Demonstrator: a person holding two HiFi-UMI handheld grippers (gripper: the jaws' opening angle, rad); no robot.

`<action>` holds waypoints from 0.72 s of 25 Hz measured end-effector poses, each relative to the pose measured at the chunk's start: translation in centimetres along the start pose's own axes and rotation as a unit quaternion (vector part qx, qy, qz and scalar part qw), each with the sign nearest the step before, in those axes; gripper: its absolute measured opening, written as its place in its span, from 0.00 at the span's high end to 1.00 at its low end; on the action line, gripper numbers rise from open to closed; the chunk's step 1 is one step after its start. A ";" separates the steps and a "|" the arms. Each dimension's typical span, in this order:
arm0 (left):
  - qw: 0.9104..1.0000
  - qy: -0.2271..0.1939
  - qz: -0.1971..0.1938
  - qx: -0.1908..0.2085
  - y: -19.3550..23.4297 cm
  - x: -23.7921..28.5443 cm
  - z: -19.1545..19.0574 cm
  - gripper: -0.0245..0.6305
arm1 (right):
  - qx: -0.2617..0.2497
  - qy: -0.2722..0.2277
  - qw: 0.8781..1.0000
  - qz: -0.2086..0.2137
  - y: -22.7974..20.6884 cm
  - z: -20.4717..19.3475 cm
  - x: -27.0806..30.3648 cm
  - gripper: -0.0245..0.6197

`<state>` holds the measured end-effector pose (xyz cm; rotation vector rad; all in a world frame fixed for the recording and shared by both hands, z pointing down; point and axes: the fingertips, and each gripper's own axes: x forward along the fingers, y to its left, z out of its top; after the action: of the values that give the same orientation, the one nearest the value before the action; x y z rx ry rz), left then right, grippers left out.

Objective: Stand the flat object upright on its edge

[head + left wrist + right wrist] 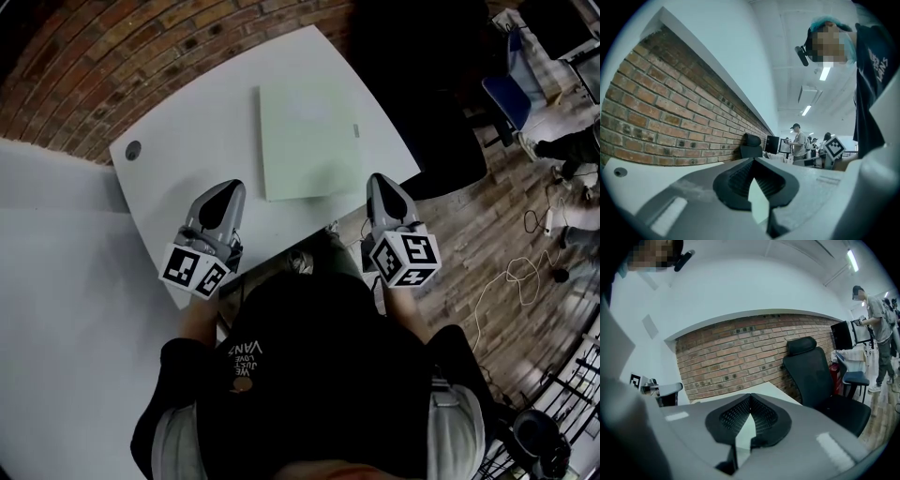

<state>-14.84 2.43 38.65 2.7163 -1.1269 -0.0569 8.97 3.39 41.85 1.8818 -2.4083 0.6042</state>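
A pale green flat panel (309, 139) lies flat on the white table (187, 131), reaching close to the near edge. My left gripper (229, 187) hovers over the table's near edge, just left of the panel's near left corner. My right gripper (378, 180) sits off the near right corner, at the table's edge. Both pairs of jaws are shut with nothing between them. In the left gripper view the left gripper (753, 159) has its tips meeting, and the right gripper view shows the same of the right gripper (750, 395). A pale sliver shows through each gap below the tips.
A brick wall (112, 56) runs behind the table. A black office chair (820, 376) stands to the table's right, over wooden flooring with loose cables (511, 277). A round cable hole (132, 148) marks the table's left corner. People (798, 143) stand far off.
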 end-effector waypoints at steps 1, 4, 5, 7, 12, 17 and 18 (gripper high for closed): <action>1.000 0.002 0.003 -0.001 0.2 0.3 -0.1 0.96 | -0.002 0.004 1.000 0.004 -0.1 0.0 0.3 0.96; 1.000 0.010 0.007 -0.007 0.9 1.2 -0.4 0.96 | -0.009 0.017 1.000 0.013 -0.6 0.2 1.5 0.96; 1.000 0.015 0.009 -0.011 1.1 1.5 -0.5 0.96 | -0.011 0.021 1.000 0.014 -0.8 0.1 1.9 0.96; 0.999 0.023 0.014 -0.021 1.7 2.1 -0.9 0.96 | -0.012 0.030 0.999 0.018 -1.1 0.0 2.6 0.96; 0.998 0.039 0.021 -0.041 2.4 3.5 -2.0 0.96 | -0.006 0.048 0.999 0.017 -2.3 -0.6 4.1 0.96; 0.996 0.065 0.028 -0.055 3.0 4.8 -3.4 0.96 | 0.004 0.066 0.998 0.015 -3.6 -1.3 5.3 0.96; 0.995 0.071 0.029 -0.058 3.1 5.1 -3.8 0.95 | 0.008 0.070 0.997 0.015 -3.8 -1.5 5.6 0.96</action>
<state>-13.02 -2.66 43.18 2.5405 -1.1247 0.0770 10.73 -2.06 45.76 1.7482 -2.3542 0.7323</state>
